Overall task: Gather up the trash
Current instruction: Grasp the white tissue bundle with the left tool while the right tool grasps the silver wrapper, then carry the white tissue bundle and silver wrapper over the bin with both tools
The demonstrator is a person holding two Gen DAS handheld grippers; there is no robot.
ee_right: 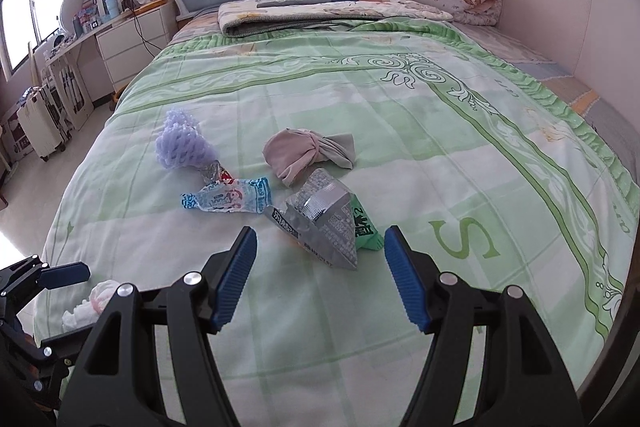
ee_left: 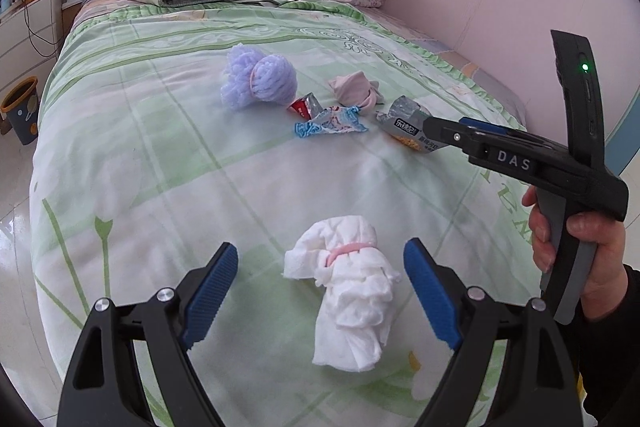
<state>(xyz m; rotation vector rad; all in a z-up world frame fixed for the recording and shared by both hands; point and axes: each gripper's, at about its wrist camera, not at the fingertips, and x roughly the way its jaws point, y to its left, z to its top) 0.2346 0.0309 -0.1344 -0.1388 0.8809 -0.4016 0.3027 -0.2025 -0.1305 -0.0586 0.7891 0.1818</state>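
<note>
Now both claws (ee_left: 320, 291) (ee_right: 320, 269) gape; crumpled silver wrapper (ee_right: 324, 219) lies on bedspread (ee_right: 400, 115).

The left tool (ee_left: 320, 291) hangs wide open around a white tissue bundle (ee_left: 348, 291) on the bed (ee_left: 160, 147), wrappers (ee_left: 330, 123) lying farther off.

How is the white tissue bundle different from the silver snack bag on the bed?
The white tissue bundle is soft, crumpled paper cinched by a pink band; the silver snack bag is stiff, shiny foil with print and a green patch. The bundle lies between the left gripper's open fingers; the bag lies just ahead of the right gripper, also open. The bundle lies alone; the bag lies beside other wrappers. Neither is gripped, and both rest on the green bedspread.
</note>
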